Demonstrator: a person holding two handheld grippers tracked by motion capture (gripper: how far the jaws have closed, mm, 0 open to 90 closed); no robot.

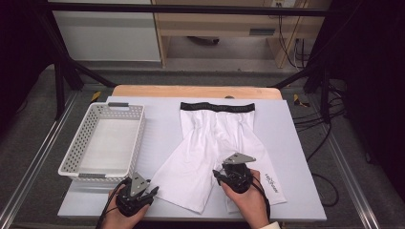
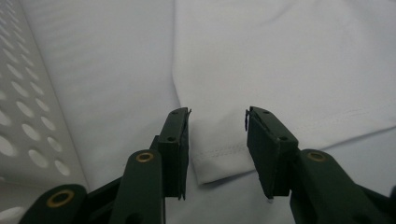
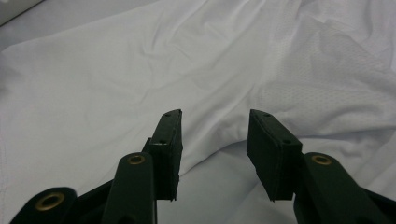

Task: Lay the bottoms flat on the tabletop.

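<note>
White shorts [image 1: 210, 143] lie flat on grey table [image 1: 296, 143], black waistband [image 1: 217, 107] at far edge, 2 legs spread toward person. Left gripper [image 1: 154, 191] at near-left leg hem; left gripper view: jaws partly apart, straddling hem corner [image 2: 217, 156], pads not pressing cloth. Right gripper [image 1: 217, 175] over near-right leg, near crotch; jaws partly apart above wrinkled fabric [image 3: 215, 93], nothing clamped. White perforated basket [image 1: 138, 129] sits left of shorts, just beside left leg.

The right gripper [image 3: 214, 135] holds its jaws apart over white shorts [image 3: 140, 79] lying wrinkled on the worktop [image 3: 219, 186].
</note>
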